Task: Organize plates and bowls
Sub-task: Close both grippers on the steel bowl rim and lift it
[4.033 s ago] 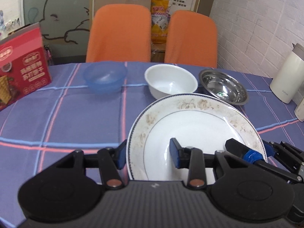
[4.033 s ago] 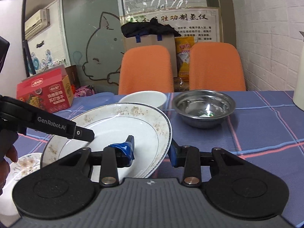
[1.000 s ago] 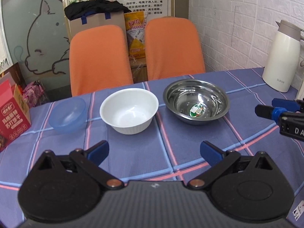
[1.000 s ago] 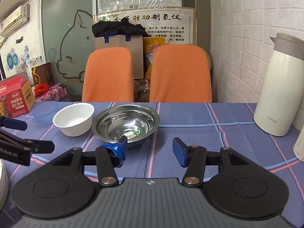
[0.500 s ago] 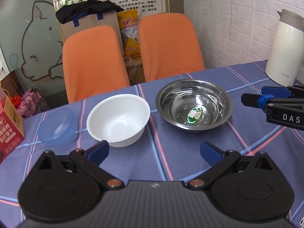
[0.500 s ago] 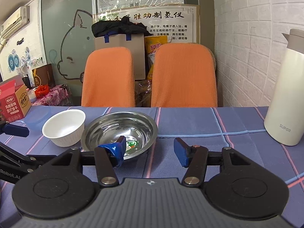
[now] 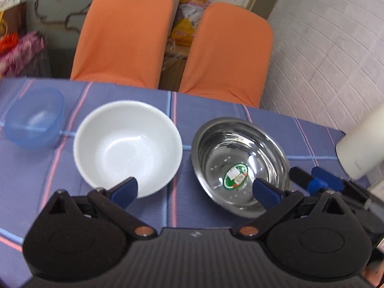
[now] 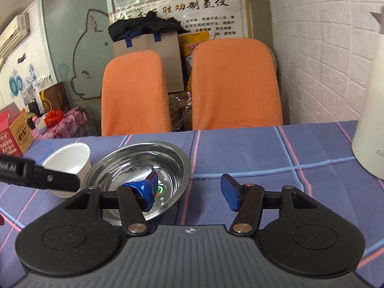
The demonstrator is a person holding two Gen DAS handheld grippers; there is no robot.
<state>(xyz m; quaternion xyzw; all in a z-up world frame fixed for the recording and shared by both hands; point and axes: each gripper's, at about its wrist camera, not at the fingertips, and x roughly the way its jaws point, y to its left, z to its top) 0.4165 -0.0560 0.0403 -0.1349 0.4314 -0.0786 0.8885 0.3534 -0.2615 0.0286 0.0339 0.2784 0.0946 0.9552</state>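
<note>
A white bowl (image 7: 127, 148) stands on the plaid tablecloth (image 7: 175, 206), with a steel bowl (image 7: 240, 165) to its right and a blue plastic bowl (image 7: 33, 127) to its left. My left gripper (image 7: 195, 192) is wide open and empty, its left finger over the white bowl's near rim, its right over the steel bowl. My right gripper (image 8: 189, 192) is open and empty, its left pad (image 8: 146, 189) inside the steel bowl (image 8: 139, 170), its right pad outside the rim. The white bowl (image 8: 69, 160) shows behind the left gripper's finger (image 8: 38, 175). The right gripper's fingertip (image 7: 314, 180) shows at the steel bowl's right.
A white thermos jug (image 8: 369, 124) stands at the right on the table (image 8: 264, 153). Two orange chairs (image 8: 235, 84) stand behind the far edge. A red carton (image 8: 14, 134) sits at the far left.
Both grippers have moved forward and down toward the bowls. The right gripper's left finger now reaches into the steel bowl. The left gripper now looks steeply down on the bowls.
</note>
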